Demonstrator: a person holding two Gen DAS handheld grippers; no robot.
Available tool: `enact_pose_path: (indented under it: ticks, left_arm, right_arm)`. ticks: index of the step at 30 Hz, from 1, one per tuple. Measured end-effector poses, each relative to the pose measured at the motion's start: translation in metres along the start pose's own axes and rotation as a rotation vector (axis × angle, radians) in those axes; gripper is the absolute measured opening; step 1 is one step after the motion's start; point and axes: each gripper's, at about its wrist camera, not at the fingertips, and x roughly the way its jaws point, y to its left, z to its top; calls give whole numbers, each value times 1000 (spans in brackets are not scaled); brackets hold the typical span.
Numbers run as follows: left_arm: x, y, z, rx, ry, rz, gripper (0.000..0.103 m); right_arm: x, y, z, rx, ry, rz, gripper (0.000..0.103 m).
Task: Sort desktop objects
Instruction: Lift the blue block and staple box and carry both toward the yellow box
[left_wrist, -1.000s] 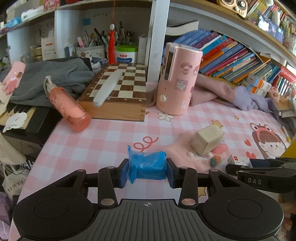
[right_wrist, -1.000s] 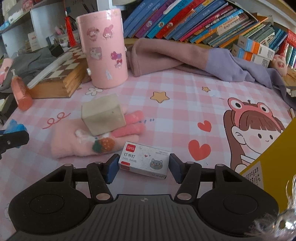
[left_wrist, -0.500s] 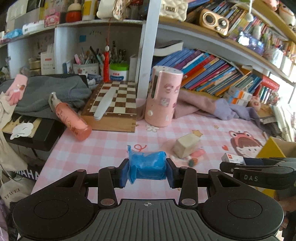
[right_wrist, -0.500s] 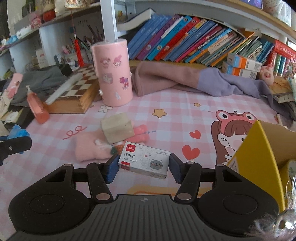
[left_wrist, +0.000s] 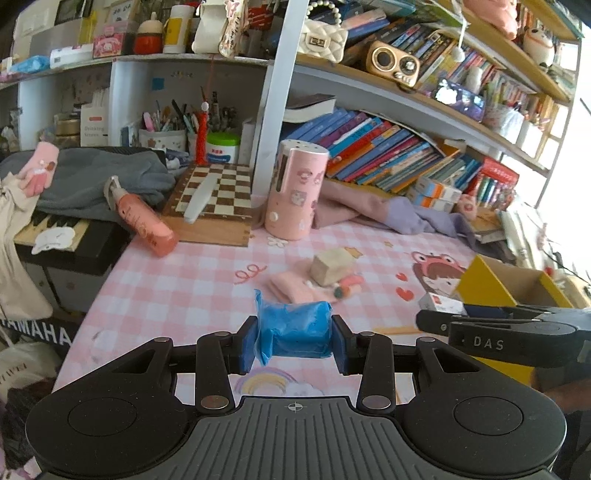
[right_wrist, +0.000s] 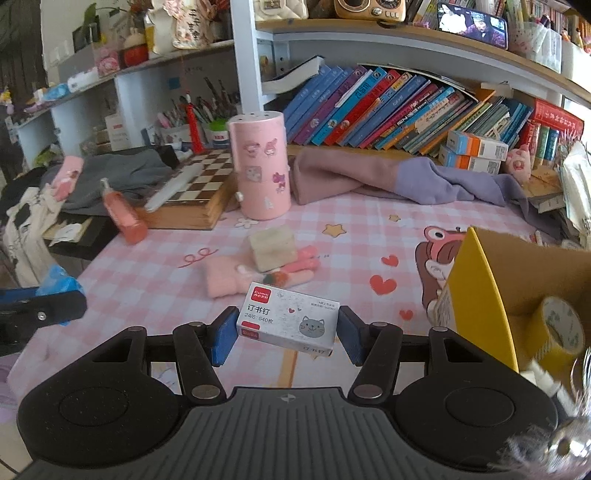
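right wrist: yellow box rim beside staple box

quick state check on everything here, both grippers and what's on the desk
left gripper: shut on blue packet
right gripper: shut on staple box
yellow cardboard box: open, tape roll inside
pink spray bottle: leaning, tilted
chessboard box: closed
pink glove: flat, block on it
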Motion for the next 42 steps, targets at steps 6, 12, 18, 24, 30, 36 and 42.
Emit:
enact_pose_path:
  ticks: [6,12,18,24,30,36,42]
  left_arm:
    - [-24,-2,-14,1,-7,-16,39]
    - [-45,-2,-29,12,2,-33,39]
    - [-66,0,-43,15,9,-41,38]
    - [-83,0,-57,21,10,-51,38]
    - [-97,-2,-73,38,24,-54,38]
    - [-107,-4,-83,46,25,-93,38]
    - [-111,-11,-89,71,37,-142,38]
  right_arm:
    - [-26,14,-20,20,16,26,54]
    - [-47,27,-42,23,37,36,54]
    - [-69,38,-63,35,41,31,54]
    - [-90,46,-78,37,38,26,54]
    - [-109,52,-94,38,45,17,54]
    - [-128,56,-113,45,47,-6,54]
    - [-143,54,-126,76,55,-40,54]
